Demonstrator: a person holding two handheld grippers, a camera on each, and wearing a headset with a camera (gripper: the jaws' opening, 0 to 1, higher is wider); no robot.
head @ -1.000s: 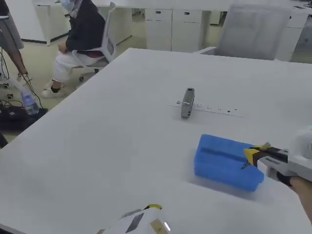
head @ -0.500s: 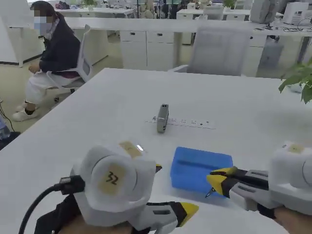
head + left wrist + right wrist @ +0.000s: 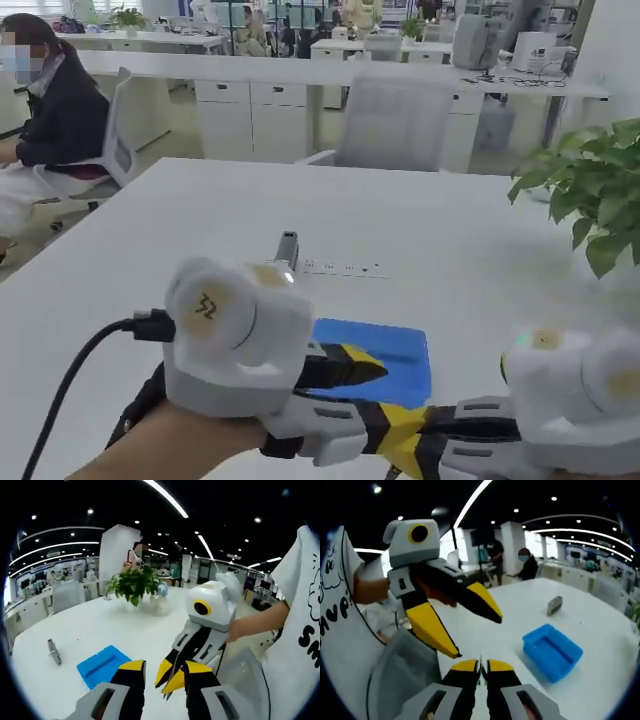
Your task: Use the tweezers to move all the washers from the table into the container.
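A blue container (image 3: 392,352) sits on the white table (image 3: 200,230); it also shows in the gripper views (image 3: 102,665) (image 3: 552,652). My left gripper (image 3: 385,405) is raised in front of it, open, jaws wide apart (image 3: 162,666) (image 3: 475,636). My right gripper (image 3: 415,455) is shut on thin metal tweezers (image 3: 481,659), whose points hang down (image 3: 168,696). The right gripper's yellow tips (image 3: 169,677) lie between the left gripper's spread jaws. A row of small specks (image 3: 345,268) lies beyond the container; I cannot tell if they are washers.
A grey block (image 3: 288,248) stands on the table beyond the container. A potted plant (image 3: 585,200) is at the far right edge. A grey chair (image 3: 390,125) stands behind the table. A person (image 3: 50,120) sits at the left.
The head camera has tilted up. My left gripper rose from the near edge into the middle of the view. My right gripper drew back from the container, and its tips now meet the left's.
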